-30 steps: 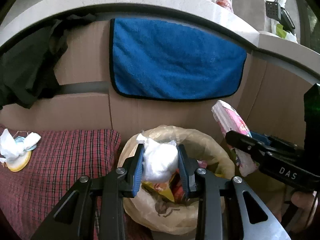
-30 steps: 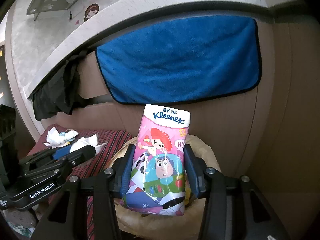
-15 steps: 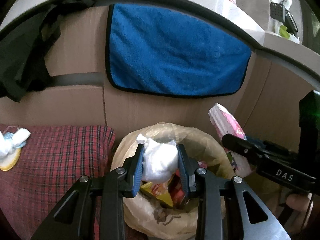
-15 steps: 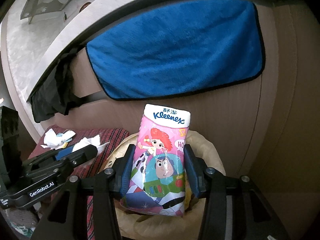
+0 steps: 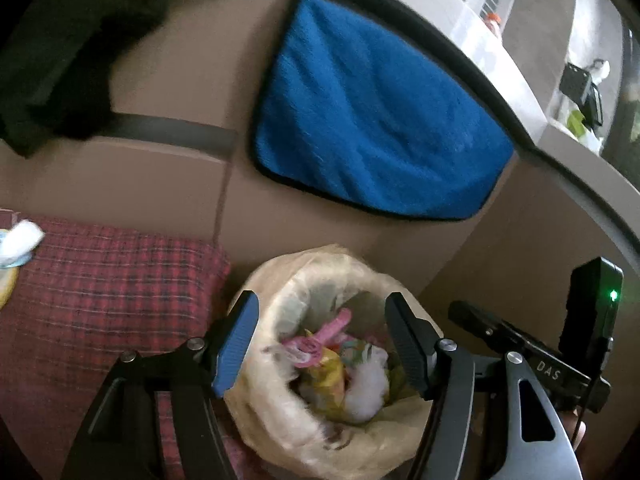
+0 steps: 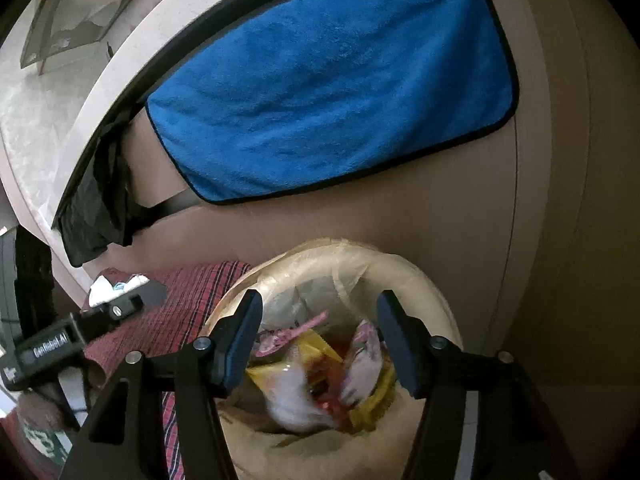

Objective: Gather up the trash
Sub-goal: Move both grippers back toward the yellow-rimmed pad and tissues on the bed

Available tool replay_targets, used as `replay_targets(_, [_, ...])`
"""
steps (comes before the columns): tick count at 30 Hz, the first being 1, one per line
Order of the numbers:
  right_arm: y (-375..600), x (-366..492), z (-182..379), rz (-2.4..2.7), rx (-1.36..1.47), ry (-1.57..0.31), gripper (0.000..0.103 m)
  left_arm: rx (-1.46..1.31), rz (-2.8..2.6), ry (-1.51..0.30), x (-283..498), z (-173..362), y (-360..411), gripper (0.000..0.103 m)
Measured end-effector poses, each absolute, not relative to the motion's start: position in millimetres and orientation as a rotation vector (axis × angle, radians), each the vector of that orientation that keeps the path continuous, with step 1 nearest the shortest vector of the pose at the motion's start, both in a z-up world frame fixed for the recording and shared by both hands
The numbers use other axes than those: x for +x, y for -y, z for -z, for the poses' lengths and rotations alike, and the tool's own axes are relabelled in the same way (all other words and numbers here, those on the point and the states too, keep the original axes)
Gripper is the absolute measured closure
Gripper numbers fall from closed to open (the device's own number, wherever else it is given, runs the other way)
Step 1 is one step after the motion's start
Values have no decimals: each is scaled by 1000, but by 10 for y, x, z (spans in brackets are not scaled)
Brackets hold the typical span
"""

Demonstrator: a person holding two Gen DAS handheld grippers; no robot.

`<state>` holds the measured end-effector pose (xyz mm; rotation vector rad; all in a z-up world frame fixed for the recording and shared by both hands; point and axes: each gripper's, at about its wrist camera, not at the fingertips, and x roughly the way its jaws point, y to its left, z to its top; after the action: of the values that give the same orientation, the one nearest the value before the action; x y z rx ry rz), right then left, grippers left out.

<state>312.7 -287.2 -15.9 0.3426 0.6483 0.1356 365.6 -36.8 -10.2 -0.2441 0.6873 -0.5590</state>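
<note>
A trash bin lined with a pale plastic bag (image 5: pixel 276 412) stands below both grippers, holding wrappers. My left gripper (image 5: pixel 322 340) is open and empty above the bin. The white tissue wad (image 5: pixel 368 388) lies inside the bin. My right gripper (image 6: pixel 318 336) is open and empty above the same bin (image 6: pixel 416 276). The pink Kleenex pack (image 6: pixel 364 360) lies blurred among the wrappers in the bin. More crumpled white tissue (image 5: pixel 20 236) lies at the left on the red plaid cloth (image 5: pixel 100 280).
A blue towel (image 5: pixel 372 120) hangs on the beige cabinet front behind the bin. A black cloth (image 5: pixel 48 60) hangs at the upper left. The right gripper's body (image 5: pixel 540 360) is at the right of the left wrist view; the left gripper's body (image 6: pixel 72 336) is at the left of the right wrist view.
Both grippers opened over the bin. The tissue wad left the left gripper and the Kleenex pack left the right gripper; both now lie in the bin.
</note>
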Motion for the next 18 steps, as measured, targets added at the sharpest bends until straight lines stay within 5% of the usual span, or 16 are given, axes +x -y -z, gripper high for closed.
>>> replay_targets(18, [1706,2963,-134,-232,121,-630,45,-280,225,-674,3322,223,-1196,36])
